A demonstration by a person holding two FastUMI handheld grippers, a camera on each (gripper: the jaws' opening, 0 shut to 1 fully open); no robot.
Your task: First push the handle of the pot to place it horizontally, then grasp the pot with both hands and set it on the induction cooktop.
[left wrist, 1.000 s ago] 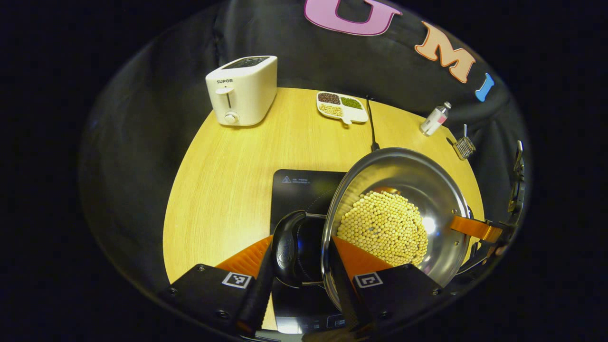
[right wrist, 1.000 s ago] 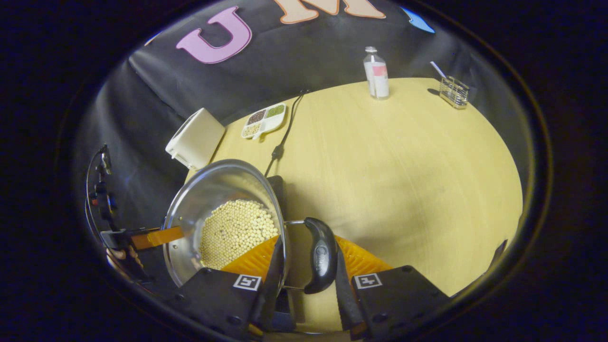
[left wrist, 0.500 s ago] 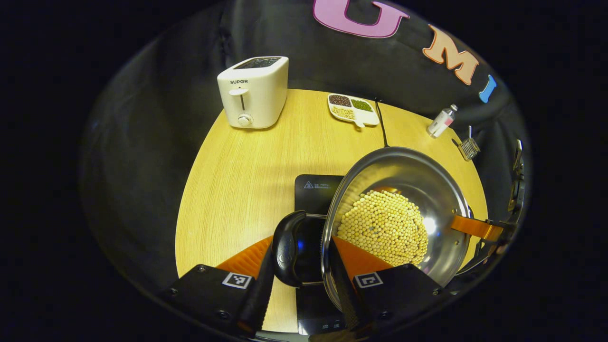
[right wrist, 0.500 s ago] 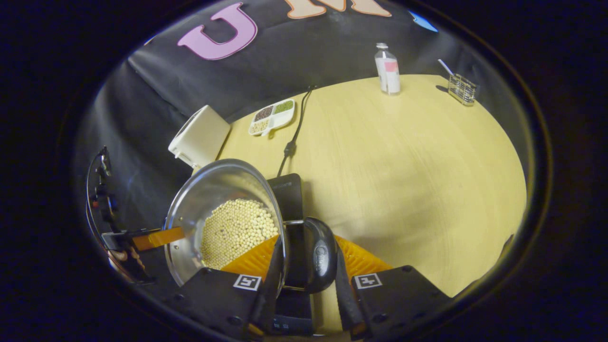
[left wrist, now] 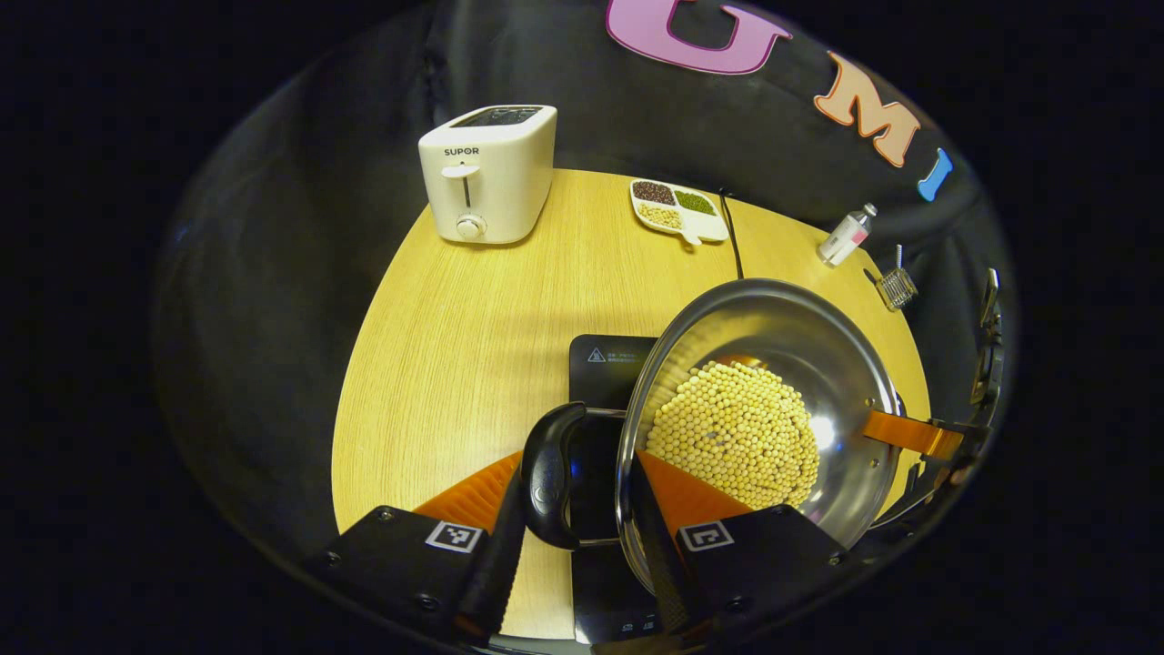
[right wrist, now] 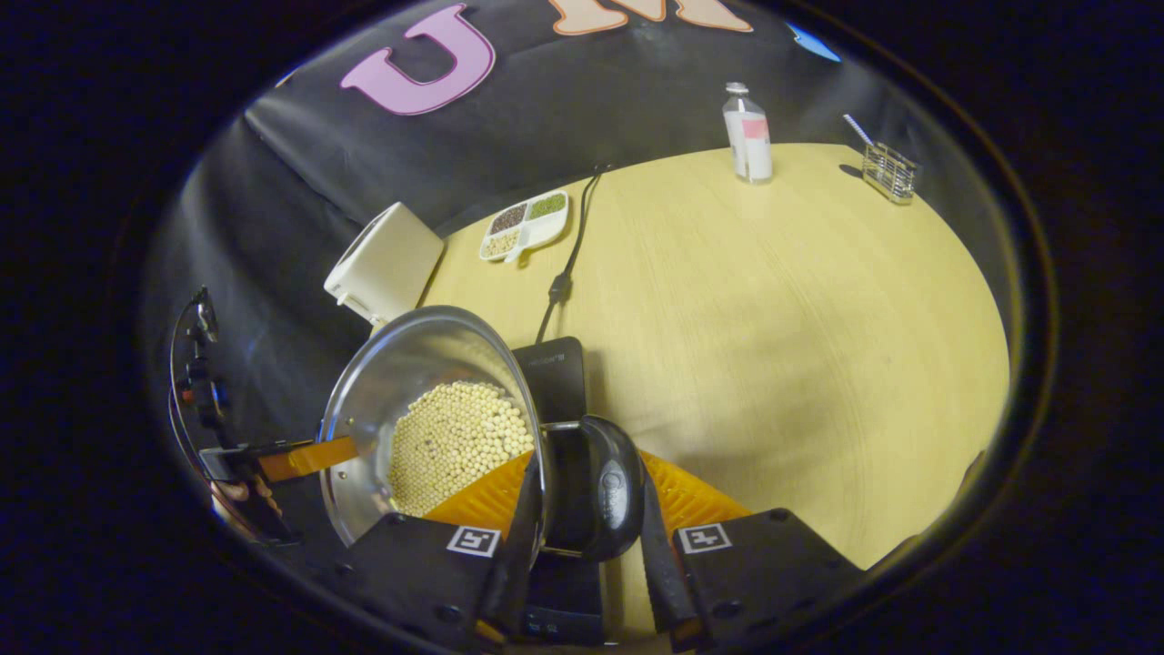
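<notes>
Pot: the steel pot (left wrist: 773, 400), holding pale round beans (left wrist: 732, 435), is carried in the air over the near middle of the tabletop (left wrist: 473, 300), partly above the induction cooktop (left wrist: 605, 364).
Left gripper: the left gripper (left wrist: 575, 496) has its fingers clenched on the pot's left side, one finger outside the black loop handle (left wrist: 548, 473), the other inside the rim against the beans.
Right gripper: the right gripper (right wrist: 582, 505) grips the opposite side the same way, one finger inside the rim, one outside that side's black handle (right wrist: 609, 496).
Cooktop: its black glass lies under and beyond the pot, the near edge with its control strip showing between the fingers; its cord (right wrist: 564, 264) runs toward the far edge.
Stage: I judge the pot in transit, not yet set down and not clearly centred.
Risk, tilt: uneven lowering of the two grippers could tip the pot, so beans roll out over the rim.
Risk, grip: the handles are smooth loops; a slackened pinch could let one side drop.
Risk, placement: setting down off-centre could leave the base overhanging the glass or on the controls.
Bystanders: a toaster (left wrist: 486, 173), a divided dish (left wrist: 677, 205), a bottle (right wrist: 747, 135) and a wire holder (right wrist: 887, 171) stand along the far edge, well apart.
</notes>
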